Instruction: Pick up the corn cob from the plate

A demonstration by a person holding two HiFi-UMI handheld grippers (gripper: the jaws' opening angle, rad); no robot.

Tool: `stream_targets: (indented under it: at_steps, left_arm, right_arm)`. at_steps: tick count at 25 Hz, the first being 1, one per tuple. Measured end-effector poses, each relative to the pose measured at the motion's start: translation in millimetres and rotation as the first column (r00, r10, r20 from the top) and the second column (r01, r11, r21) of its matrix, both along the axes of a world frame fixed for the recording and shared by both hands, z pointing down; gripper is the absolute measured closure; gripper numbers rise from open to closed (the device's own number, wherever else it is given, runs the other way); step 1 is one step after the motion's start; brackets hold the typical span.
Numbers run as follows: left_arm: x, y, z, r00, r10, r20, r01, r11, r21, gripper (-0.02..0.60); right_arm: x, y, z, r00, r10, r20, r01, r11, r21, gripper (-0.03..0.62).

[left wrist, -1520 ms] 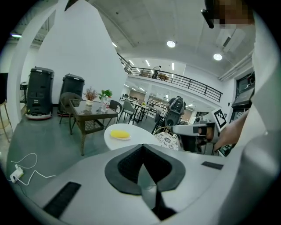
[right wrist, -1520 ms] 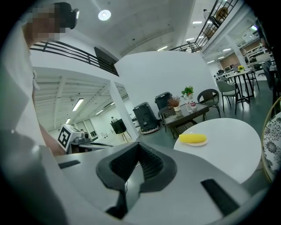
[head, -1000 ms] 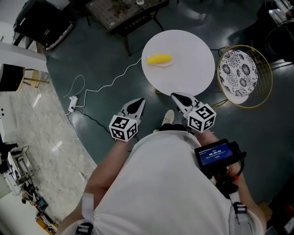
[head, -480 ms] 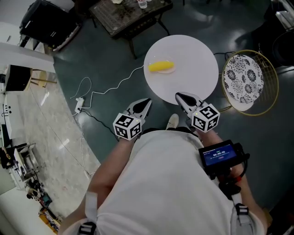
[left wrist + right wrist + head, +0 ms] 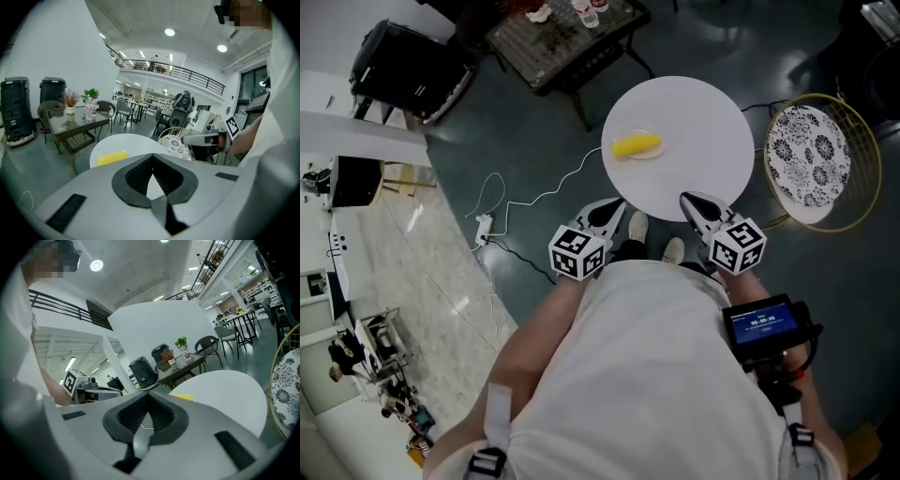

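A yellow corn cob (image 5: 636, 145) lies on a small pale plate (image 5: 651, 154) at the left part of a round white table (image 5: 703, 122). Both grippers hover at the table's near edge, short of the cob. My left gripper (image 5: 615, 207) is shut and empty, just off the rim. My right gripper (image 5: 686, 199) is shut and empty over the near rim. In the left gripper view the corn cob (image 5: 111, 158) shows to the left beyond the closed tips of the left gripper (image 5: 152, 157). The right gripper view has the corn cob (image 5: 185, 397) right of the right gripper (image 5: 148, 395).
A gold wire chair with a patterned cushion (image 5: 811, 159) stands right of the table. A dark coffee table with bottles (image 5: 562, 37) is behind it, a black bin (image 5: 408, 70) farther left. A white cable (image 5: 534, 195) runs across the floor. The person's shoes (image 5: 637, 228) are by the table.
Both grippers have come forward with the person to the table's near edge. The table and cob sit lower and closer in the head view. The jaws stayed shut.
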State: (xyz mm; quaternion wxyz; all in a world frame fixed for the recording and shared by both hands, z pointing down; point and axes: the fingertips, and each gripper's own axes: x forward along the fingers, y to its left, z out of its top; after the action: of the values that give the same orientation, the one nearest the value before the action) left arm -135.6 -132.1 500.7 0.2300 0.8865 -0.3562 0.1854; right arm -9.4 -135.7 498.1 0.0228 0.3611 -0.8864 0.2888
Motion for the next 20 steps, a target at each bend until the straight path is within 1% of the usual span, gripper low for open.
stream_targets:
  at_steps: [4, 8, 10, 13, 15, 20]
  left_arm:
    - [5.7, -18.2, 8.3, 0.997, 0.062, 0.042, -0.062, 0.998, -0.006, 0.574]
    - [18.3, -38.5, 18.1, 0.986, 0.152, 0.07, -0.15, 0.988, -0.02, 0.574]
    - [22.9, -45.4, 20.8, 0.977, 0.199, 0.082, -0.196, 0.98, -0.032, 0.574]
    - [24.1, -66.7, 18.0, 0.96, 0.26, 0.107, -0.259, 0.966, -0.029, 0.574]
    - [23.1, -82.2, 18.0, 0.95, 0.288, 0.122, -0.287, 0.958, -0.029, 0.574]
    - [37.2, -95.9, 36.6, 0.924, 0.358, 0.134, -0.353, 0.934, -0.061, 0.574]
  right_arm:
    - [10.6, -6.1, 2.4, 0.998, 0.057, -0.002, -0.057, 0.998, -0.009, 0.586]
    - [26.0, -16.0, 5.3, 0.991, 0.137, -0.004, -0.137, 0.99, -0.017, 0.586]
    - [31.5, -18.3, 5.4, 0.984, 0.179, -0.006, -0.179, 0.984, -0.023, 0.586]
    - [33.0, -32.2, 1.9, 0.974, 0.225, -0.011, -0.225, 0.974, -0.016, 0.586]
    - [30.2, -43.1, 0.3, 0.969, 0.245, -0.011, -0.246, 0.969, -0.013, 0.586]
    - [39.7, -45.5, 13.4, 0.953, 0.3, -0.028, -0.301, 0.952, -0.046, 0.586]
